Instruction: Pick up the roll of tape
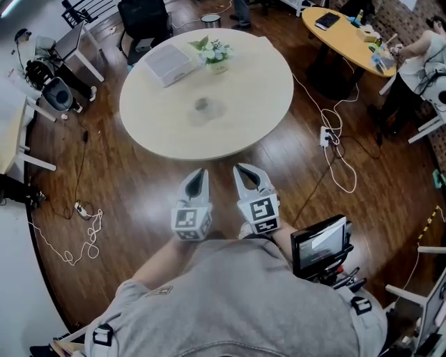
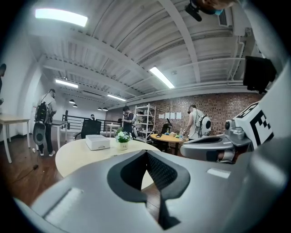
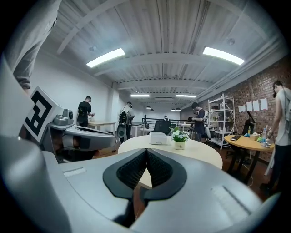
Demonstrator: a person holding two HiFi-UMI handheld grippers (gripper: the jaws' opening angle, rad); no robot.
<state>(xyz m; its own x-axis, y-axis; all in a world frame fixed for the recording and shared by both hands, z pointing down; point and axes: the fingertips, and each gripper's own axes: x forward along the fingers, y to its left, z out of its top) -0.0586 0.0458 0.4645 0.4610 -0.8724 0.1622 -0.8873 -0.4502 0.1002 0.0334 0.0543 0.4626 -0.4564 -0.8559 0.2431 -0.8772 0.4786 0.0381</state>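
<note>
The roll of tape (image 1: 203,106) is a small clear ring, blurred, lying near the middle of the round pale table (image 1: 251,104). Both grippers hang side by side over the wooden floor, short of the table's near edge and pointing toward it. My left gripper (image 1: 201,171) is shut with nothing in it; its ribbed pads meet at the tips in the left gripper view (image 2: 146,152). My right gripper (image 1: 242,167) is also shut and holds nothing, its tips touching in the right gripper view (image 3: 146,150). I cannot make out the tape in either gripper view.
A white box (image 1: 167,64) and a small flower pot (image 1: 217,54) stand at the table's far side. White cables and a power strip (image 1: 325,136) lie on the floor at right. An oval yellow table (image 1: 348,38), desks, a black chair (image 1: 144,21) and several people surround the area.
</note>
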